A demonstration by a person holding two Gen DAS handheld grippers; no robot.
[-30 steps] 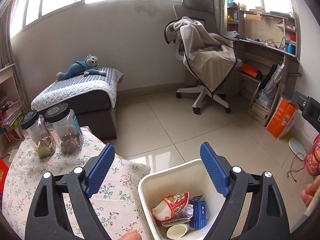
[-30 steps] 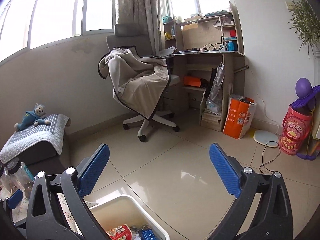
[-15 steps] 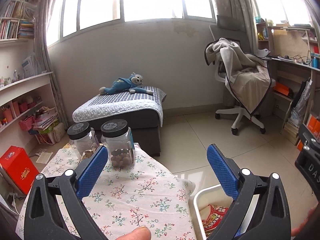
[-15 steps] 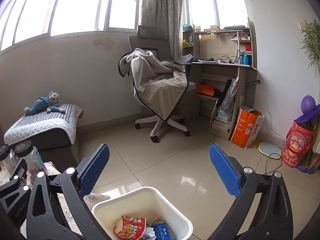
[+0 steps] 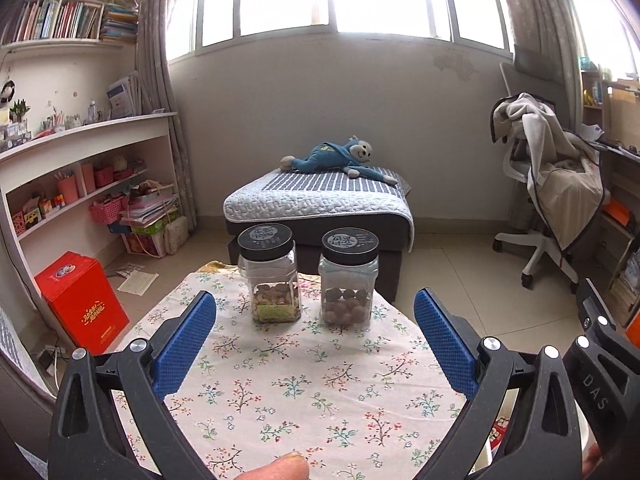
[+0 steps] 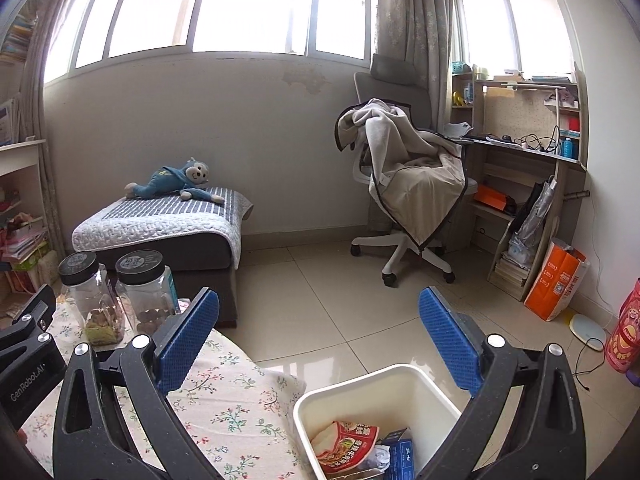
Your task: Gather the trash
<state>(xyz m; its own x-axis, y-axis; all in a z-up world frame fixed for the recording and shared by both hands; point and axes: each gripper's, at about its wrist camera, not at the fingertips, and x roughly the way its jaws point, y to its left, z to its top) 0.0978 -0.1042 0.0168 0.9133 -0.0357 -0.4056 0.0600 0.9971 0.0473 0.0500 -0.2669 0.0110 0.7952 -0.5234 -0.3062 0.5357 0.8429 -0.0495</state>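
My left gripper (image 5: 316, 332) is open and empty above the floral tablecloth (image 5: 312, 392). My right gripper (image 6: 318, 330) is open and empty, just above and behind the white trash bin (image 6: 436, 390). The bin stands on the floor at the table's right edge. It holds a red snack wrapper (image 6: 348, 444), a blue carton (image 6: 400, 454) and crumpled paper. A sliver of the bin shows in the left wrist view (image 5: 498, 436). The right gripper's body shows at the right of the left wrist view.
Two black-lidded clear jars (image 5: 274, 272) (image 5: 348, 278) stand at the table's far edge. Behind are a quilted ottoman (image 5: 320, 208) with a blue plush monkey, a draped office chair (image 6: 408, 184), a desk (image 6: 528, 152), shelves (image 5: 80, 168) and a red box (image 5: 80, 300).
Both cameras have swung left. The left gripper moved from over the bin to over the table; the bin is now nearly out of its view. Both grippers stay open.
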